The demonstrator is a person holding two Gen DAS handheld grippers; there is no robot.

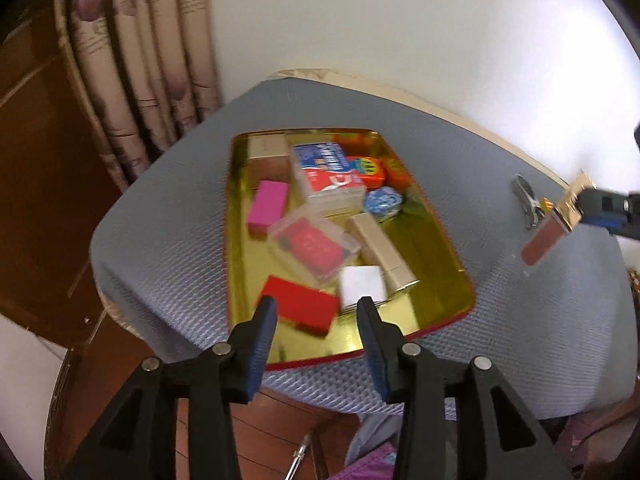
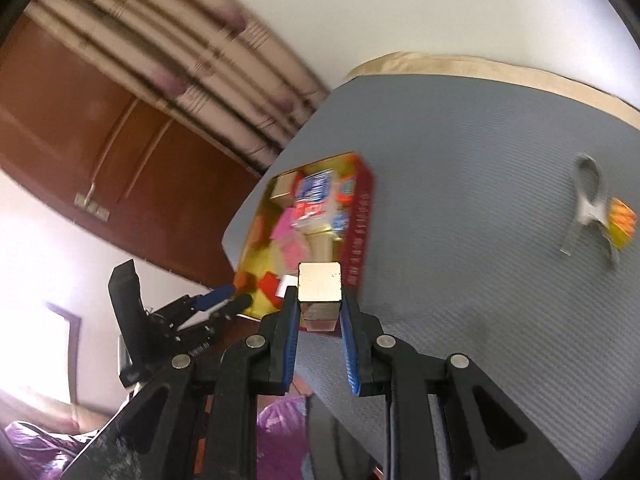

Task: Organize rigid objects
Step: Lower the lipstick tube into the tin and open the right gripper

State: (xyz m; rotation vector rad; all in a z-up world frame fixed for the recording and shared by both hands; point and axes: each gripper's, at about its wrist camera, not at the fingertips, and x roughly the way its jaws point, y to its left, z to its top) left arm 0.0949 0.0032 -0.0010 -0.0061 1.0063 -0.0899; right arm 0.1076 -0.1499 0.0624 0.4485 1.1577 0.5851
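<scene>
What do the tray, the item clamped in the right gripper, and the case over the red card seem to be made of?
Tray: likely metal or foil-lined card, glossy gold; it mirrors the boxes.
Lip gloss tube in the right gripper: apparently clear plastic showing brownish-red fill, with a shiny gold, metal-look cap.
Clear case: probably hard transparent plastic; edges catch light.

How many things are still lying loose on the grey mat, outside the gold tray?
2: a metal clip and a small orange packet touching it, both on the grey mat far from the gold tray. The mat's near part is hidden, so more may be there.
</scene>
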